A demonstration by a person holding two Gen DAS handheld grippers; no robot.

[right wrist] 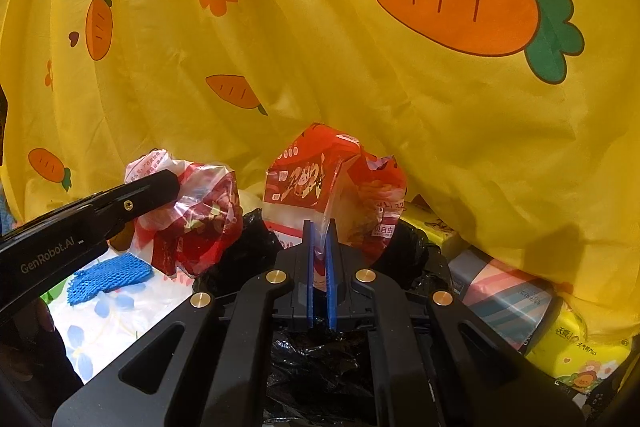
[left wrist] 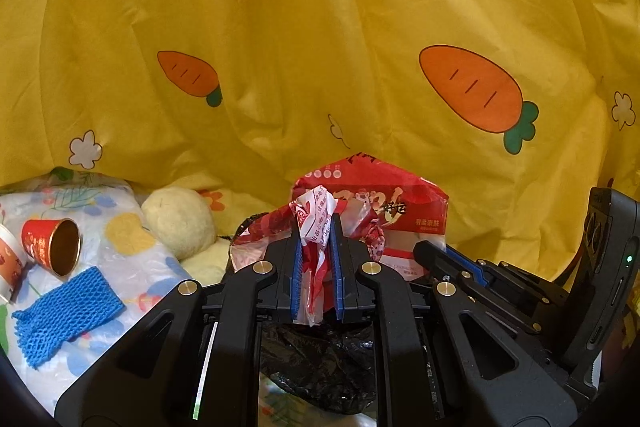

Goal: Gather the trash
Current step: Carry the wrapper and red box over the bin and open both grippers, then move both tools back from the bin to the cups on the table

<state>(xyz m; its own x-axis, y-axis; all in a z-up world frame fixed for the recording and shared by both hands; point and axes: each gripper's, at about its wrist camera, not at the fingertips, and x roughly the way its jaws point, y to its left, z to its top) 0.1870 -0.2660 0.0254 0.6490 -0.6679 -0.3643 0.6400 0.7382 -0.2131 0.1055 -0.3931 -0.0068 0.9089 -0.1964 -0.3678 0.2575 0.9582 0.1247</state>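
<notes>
Right now, 2 grippers in play, both clamped on plastic. Left gripper (left wrist: 316, 227) pinched tight on 1 crumpled red-and-white wrapper (left wrist: 316, 211), wad bulging above the blue pads (left wrist: 297, 267), tail hanging below; from right wrist cam same wrapper (right wrist: 200, 211) seen at 10 o'clock, off the tip of the left gripper (right wrist: 176, 187). Right gripper (right wrist: 319, 227) closed to a thin gap on clear edge of 1 red printed bag (right wrist: 320, 179), bag standing up at 12 o'clock from the pads; in left cam that bag (left wrist: 400, 211) just behind the wrapper, right gripper (left wrist: 432, 255) reaching in from 3 o'clock. 1 black trash bag (left wrist: 320, 359) directly under both grippers, mouth at 6 o'clock, also seen (right wrist: 320, 363) beneath right fingers. Left over on the floral sheet (left wrist: 132, 259), 9 o'clock side: 2 paper cups, 1 red cup (left wrist: 52, 247) tipped on its side, 1 white cup (left wrist: 10, 267) cut by frame edge; 1 blue foam net (left wrist: 68, 311) lying flat near them; 1 pale plush ball (left wrist: 178, 221). At 4 o'clock in right cam, several tissue packs (right wrist: 576, 351), count unclear. Yellow carrot-print cloth (left wrist: 320, 47) filling backdrop.
</notes>
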